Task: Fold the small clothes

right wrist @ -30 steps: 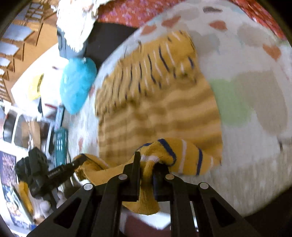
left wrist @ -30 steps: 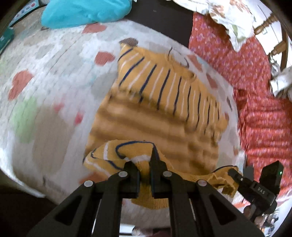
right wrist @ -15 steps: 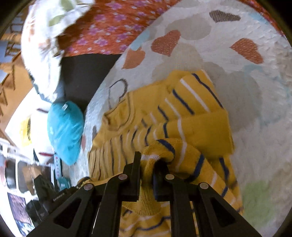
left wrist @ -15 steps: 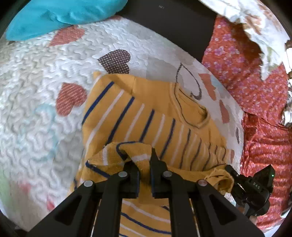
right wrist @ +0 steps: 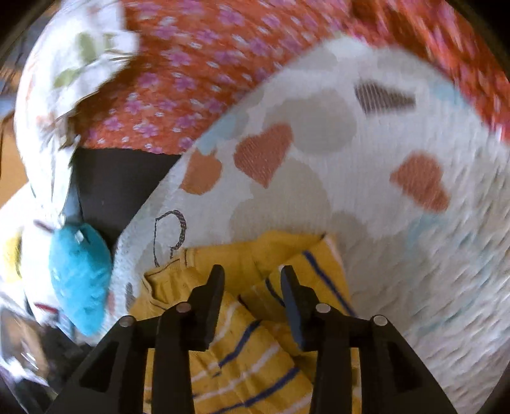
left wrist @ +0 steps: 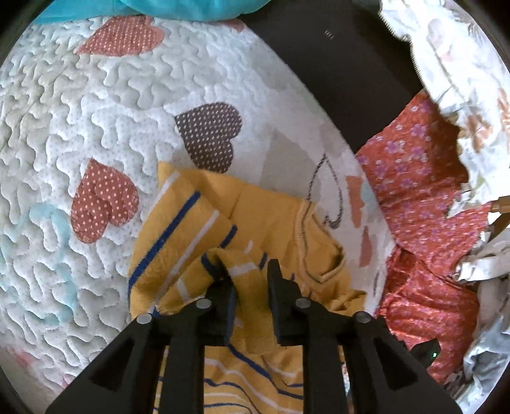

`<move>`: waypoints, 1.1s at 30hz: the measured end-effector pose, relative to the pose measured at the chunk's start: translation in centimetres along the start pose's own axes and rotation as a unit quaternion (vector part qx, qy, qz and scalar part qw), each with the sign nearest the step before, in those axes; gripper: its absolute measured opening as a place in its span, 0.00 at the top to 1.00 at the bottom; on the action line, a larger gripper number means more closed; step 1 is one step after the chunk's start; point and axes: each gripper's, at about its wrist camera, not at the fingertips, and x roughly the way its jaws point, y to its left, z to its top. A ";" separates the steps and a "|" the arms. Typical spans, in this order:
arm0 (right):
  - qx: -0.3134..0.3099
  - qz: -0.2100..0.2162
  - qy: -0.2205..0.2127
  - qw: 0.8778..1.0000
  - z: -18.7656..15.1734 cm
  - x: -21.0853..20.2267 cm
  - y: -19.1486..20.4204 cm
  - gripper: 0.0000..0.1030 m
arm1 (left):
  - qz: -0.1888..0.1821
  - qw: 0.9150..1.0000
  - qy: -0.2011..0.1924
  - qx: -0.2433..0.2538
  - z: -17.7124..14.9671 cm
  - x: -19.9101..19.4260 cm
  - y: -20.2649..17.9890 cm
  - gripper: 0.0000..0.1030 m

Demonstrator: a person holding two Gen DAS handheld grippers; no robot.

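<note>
A small yellow sweater with blue and white stripes (left wrist: 197, 229) lies on a white quilt with heart patches (left wrist: 79, 127). Its lower half is folded up over the chest, close to the neckline. My left gripper (left wrist: 251, 280) is open just above the folded hem, with cloth bunched against the left finger. In the right wrist view the same sweater (right wrist: 255, 350) lies under my right gripper (right wrist: 251, 280), which is open with nothing between its fingers. That view is motion-blurred.
A turquoise cloth bundle (right wrist: 76, 280) lies at the quilt's far side, also in the left wrist view (left wrist: 191, 8). A red floral fabric (left wrist: 424, 197) and a white patterned cloth (left wrist: 462, 63) lie to the right. A dark gap (left wrist: 334, 63) borders the quilt.
Both grippers carried the sweater's hem forward over its chest, then opened and let it go. One second ago both were shut on the hem.
</note>
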 end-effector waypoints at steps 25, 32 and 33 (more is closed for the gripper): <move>-0.261 -0.001 0.160 0.952 -12.7 15.2 24.5 0.56 | 0.136 0.982 -0.084 0.100 -3.7 -6.4 6.0 0.47; -0.290 0.015 0.063 0.955 -9.4 5.1 19.4 0.55 | 0.125 0.984 -0.059 0.114 -4.0 -5.0 5.2 0.47; -0.308 -0.017 0.044 0.950 -8.9 4.2 18.0 0.53 | 0.127 0.983 -0.059 0.120 -4.2 -4.8 4.8 0.47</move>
